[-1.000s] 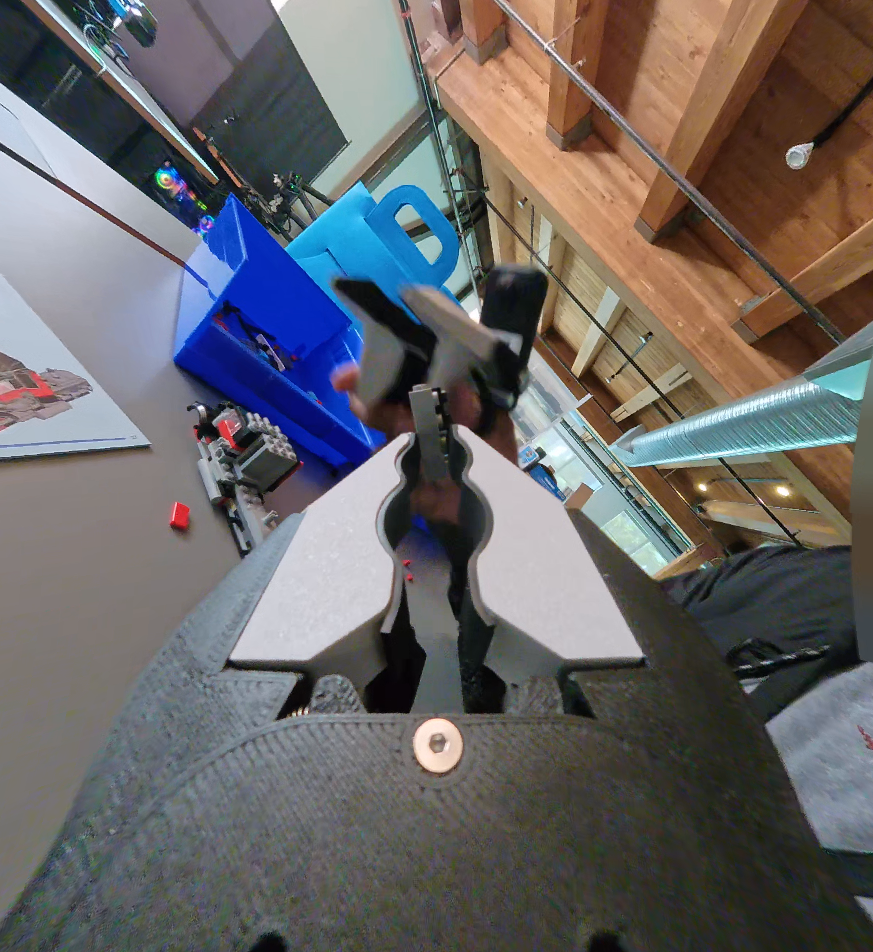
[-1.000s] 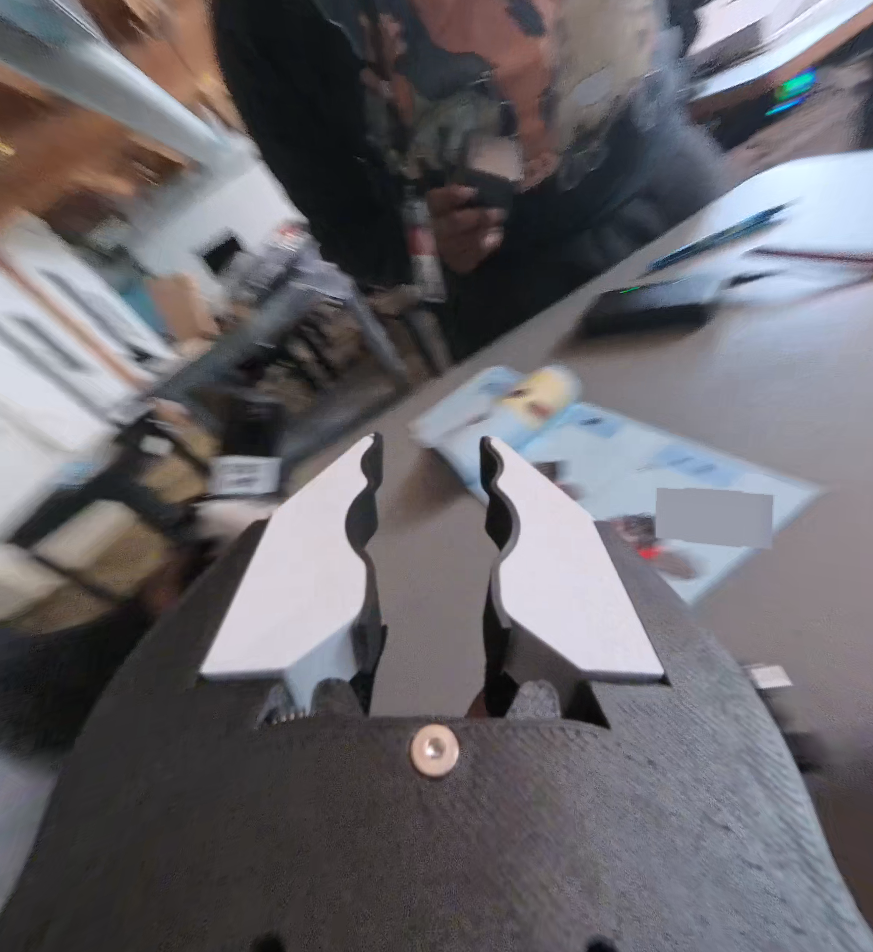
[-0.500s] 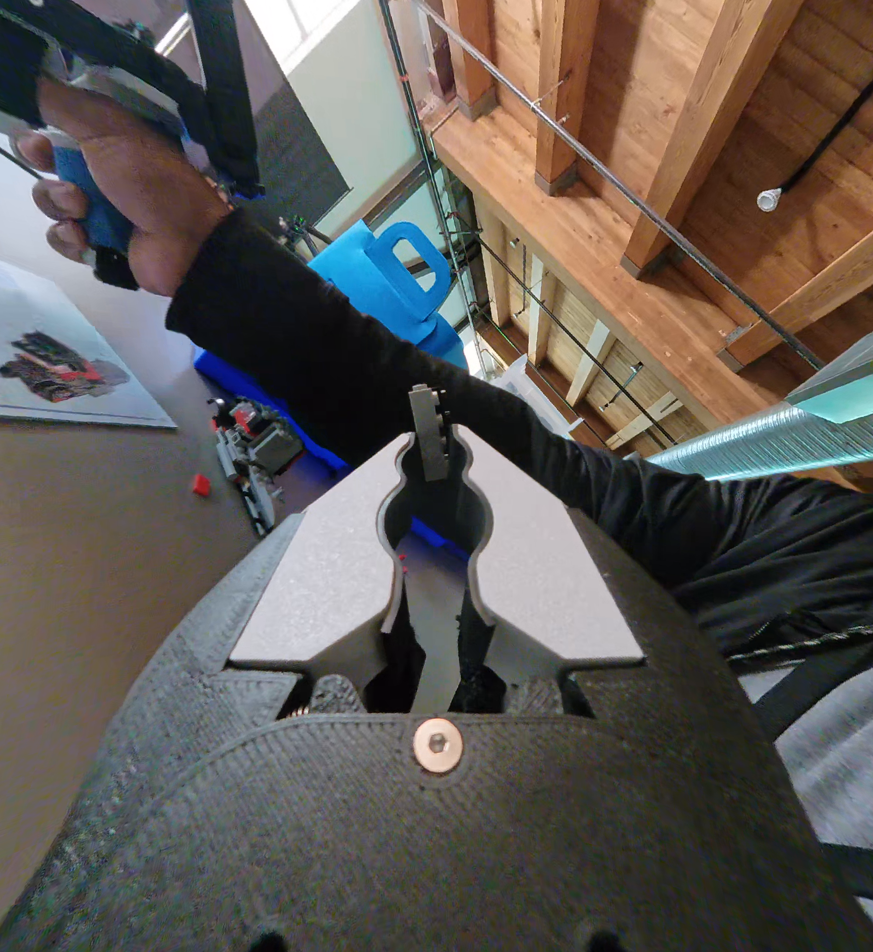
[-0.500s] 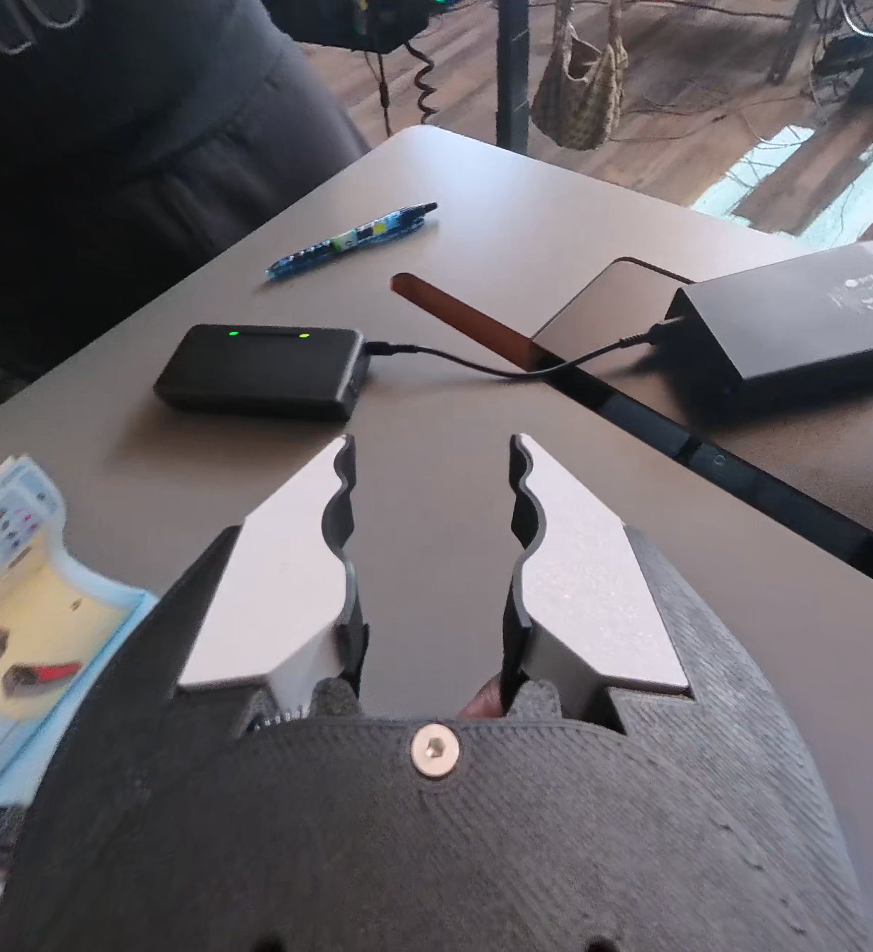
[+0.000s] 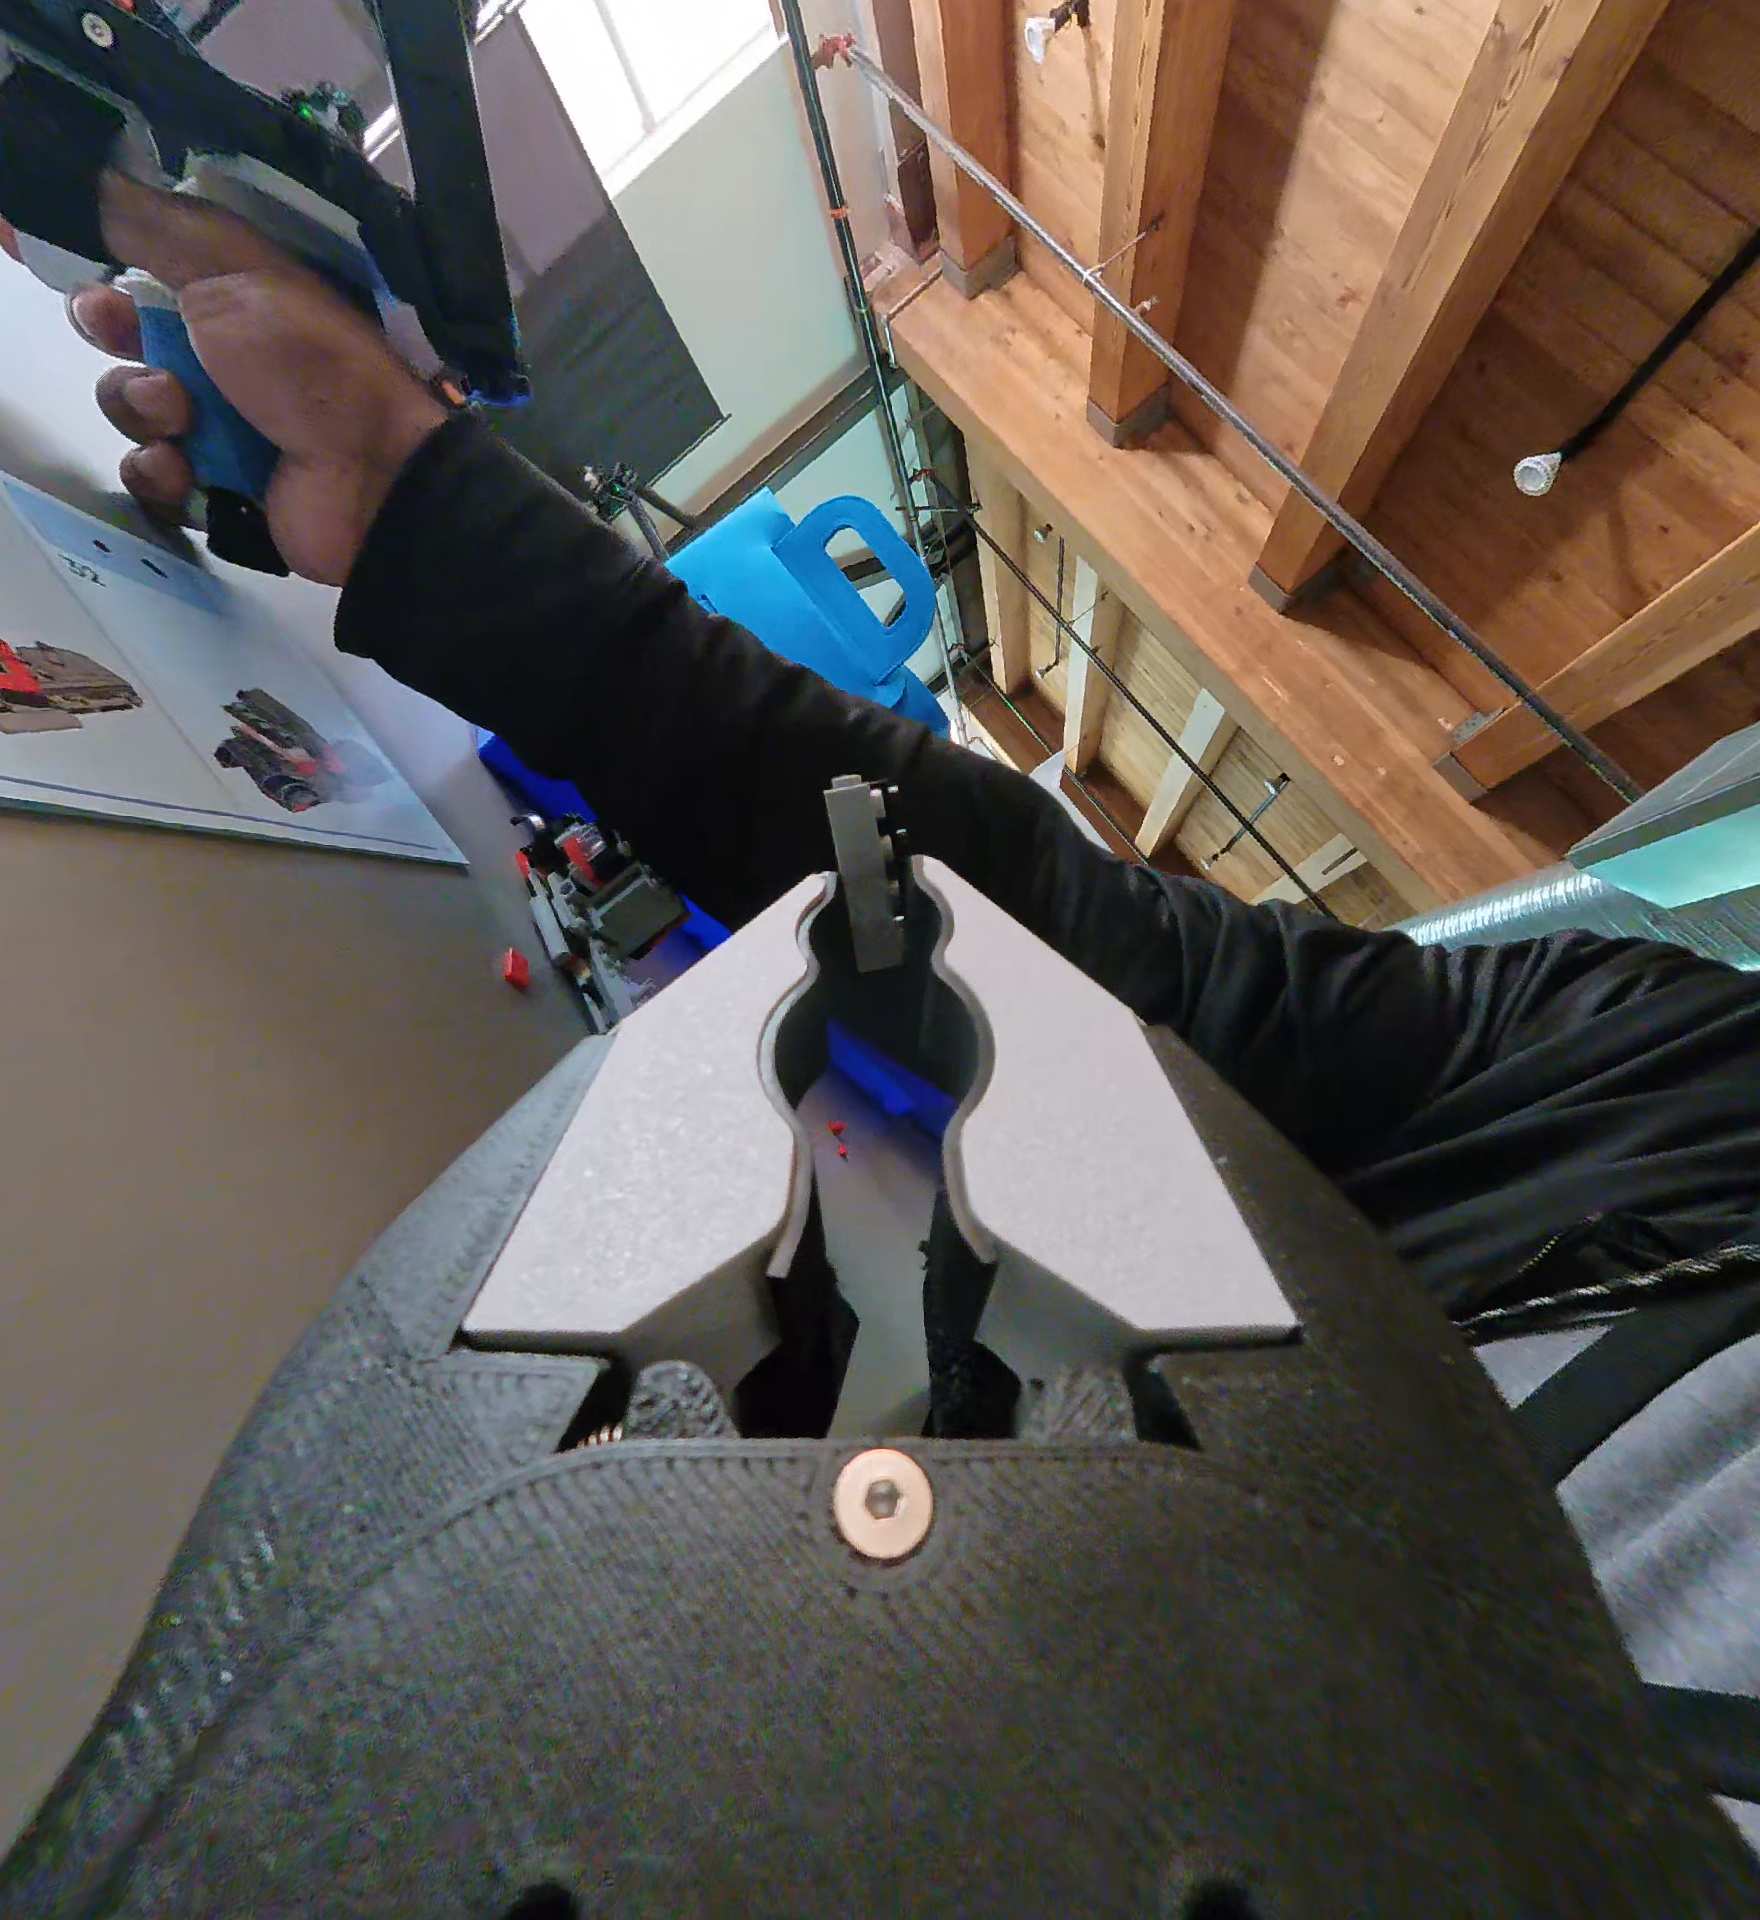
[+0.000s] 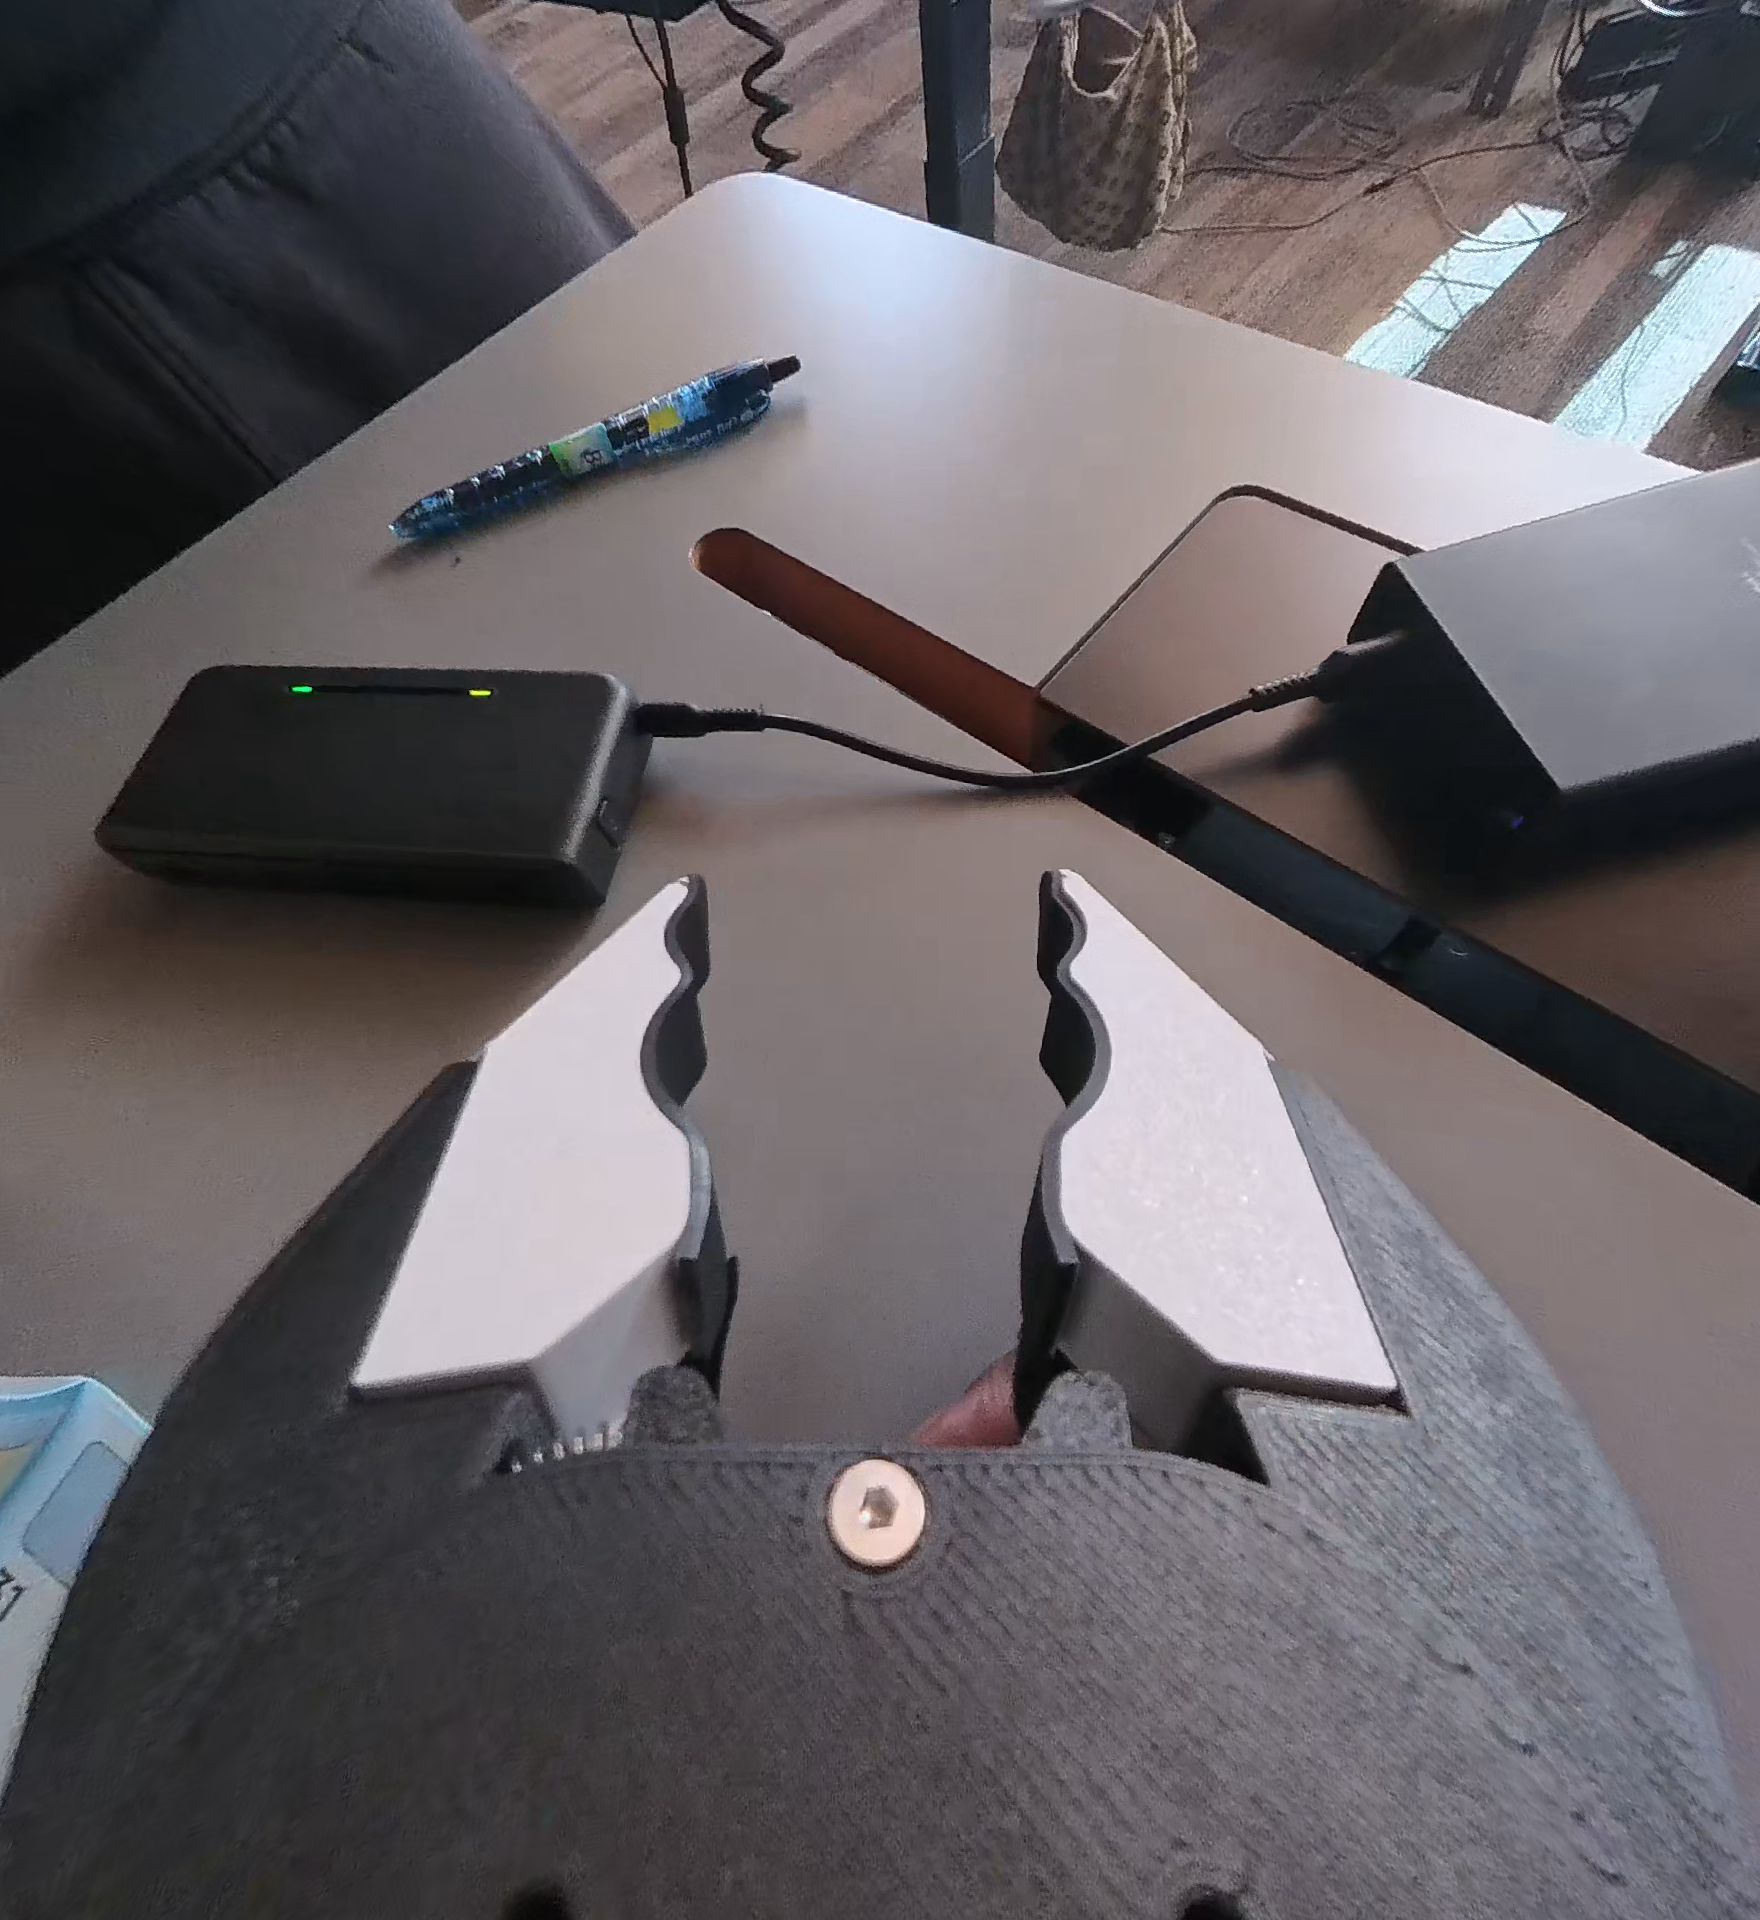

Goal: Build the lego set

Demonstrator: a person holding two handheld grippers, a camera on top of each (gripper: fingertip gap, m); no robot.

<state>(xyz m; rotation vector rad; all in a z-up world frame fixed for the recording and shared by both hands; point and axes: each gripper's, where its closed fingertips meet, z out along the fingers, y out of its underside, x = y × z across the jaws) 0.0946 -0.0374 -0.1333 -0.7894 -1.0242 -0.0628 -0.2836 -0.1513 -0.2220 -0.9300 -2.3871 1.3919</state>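
Left wrist view: the left gripper (image 5: 868, 883) is clamped on a small grey lego piece (image 5: 863, 883) at centre frame, held up off the tan table (image 5: 128, 1091), probably ready for fitting. The half-built lego model (image 5: 601, 904) sits left of centre beside an open instruction booklet (image 5: 169, 707), under timber ceiling beams (image 5: 1478, 208).

Right wrist view: the right gripper (image 6: 873, 883), fingers apart and empty, hovers low over the table, likely reaching towards the booklet. A black power bank (image 6: 367, 779) and pen (image 6: 595, 447) lie beyond.

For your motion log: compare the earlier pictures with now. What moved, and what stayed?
The right gripper swung away from the left gripper's front, over the booklet, to the table by the black box, its jaws opening wider, empty. The left gripper stayed shut on the grey brick.
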